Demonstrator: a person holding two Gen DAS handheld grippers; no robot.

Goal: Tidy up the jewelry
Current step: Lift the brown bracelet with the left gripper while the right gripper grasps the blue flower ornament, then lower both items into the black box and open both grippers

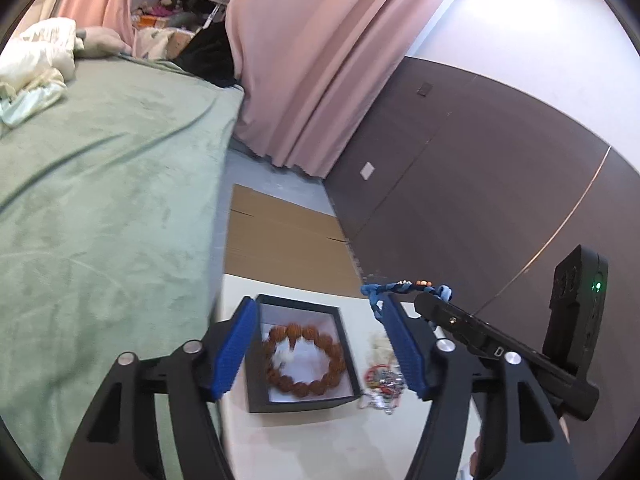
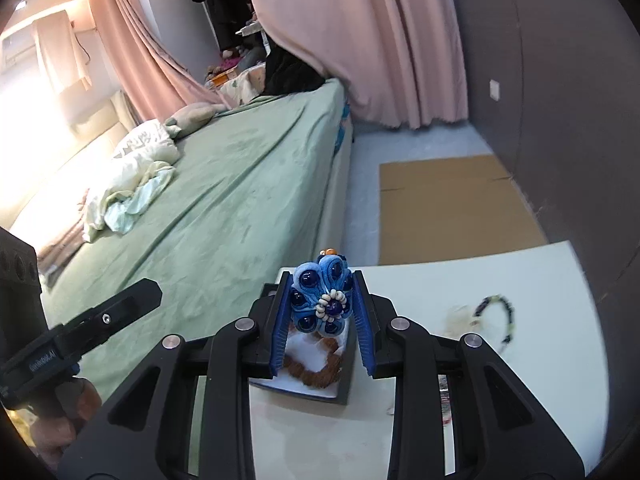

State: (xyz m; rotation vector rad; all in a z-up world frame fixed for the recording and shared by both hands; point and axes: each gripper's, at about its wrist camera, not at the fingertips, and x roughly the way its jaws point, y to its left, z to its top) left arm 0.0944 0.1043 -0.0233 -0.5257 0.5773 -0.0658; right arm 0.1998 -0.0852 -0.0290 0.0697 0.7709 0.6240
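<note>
A black jewelry box (image 1: pixel 298 400) with a white lining stands on a white table (image 1: pixel 312 440) and holds a brown bead bracelet (image 1: pixel 306 360). My left gripper (image 1: pixel 324 348) is open and empty, hovering above the box. My right gripper (image 2: pixel 322 320) is shut on a blue fabric flower ornament (image 2: pixel 322 300) with dark beads, held above the box (image 2: pixel 344 392) and bracelet (image 2: pixel 316 374). The ornament's edge (image 1: pixel 400 288) also shows in the left wrist view, above my right fingertip. A dark beaded bracelet (image 2: pixel 498 320) lies on the table (image 2: pixel 540 360) to the right.
A tangle of loose jewelry (image 1: pixel 380 384) lies right of the box. A bed with a green cover (image 2: pixel 224 200) runs along the table's left side. Flat cardboard (image 2: pixel 452 208) lies on the floor beyond the table, by a dark wall (image 1: pixel 480 160).
</note>
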